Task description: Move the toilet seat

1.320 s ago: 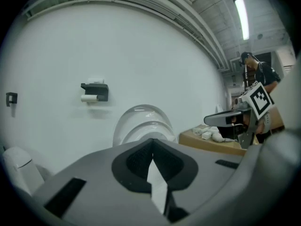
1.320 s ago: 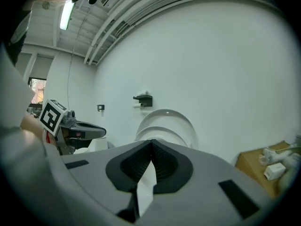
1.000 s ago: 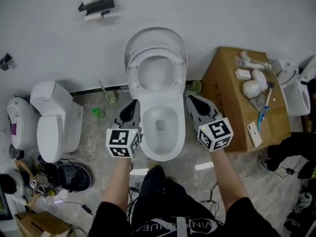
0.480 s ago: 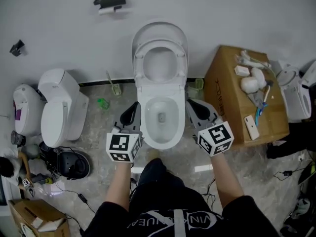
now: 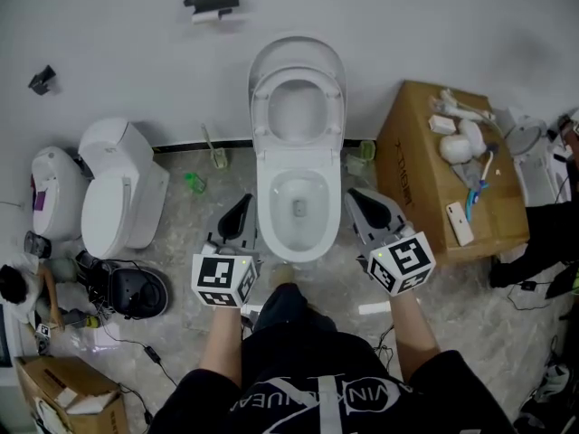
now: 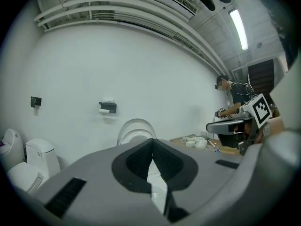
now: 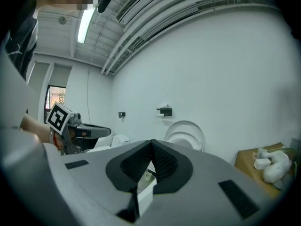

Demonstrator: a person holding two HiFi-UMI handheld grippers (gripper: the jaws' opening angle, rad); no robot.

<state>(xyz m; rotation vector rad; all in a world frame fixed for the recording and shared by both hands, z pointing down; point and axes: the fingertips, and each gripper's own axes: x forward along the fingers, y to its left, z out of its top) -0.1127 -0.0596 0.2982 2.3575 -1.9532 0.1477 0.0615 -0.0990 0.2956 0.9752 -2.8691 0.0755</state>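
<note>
Toilet seat (image 5: 260, 120) stands raised against the wall behind the bowl (image 5: 271, 233), unchanged from a second ago, while both grippers have drawn back toward the person; judged from this, no move of it is under way. Left gripper (image 5: 243, 203) and right gripper (image 5: 352, 193) flank the bowl's front, pointing forward, each with jaws closed and empty.

Toilet (image 5: 268, 188) at wall (image 5: 425, 16) — box (image 5: 421, 183) right, apparently second toilet (image 5: 113, 202) left.
</note>
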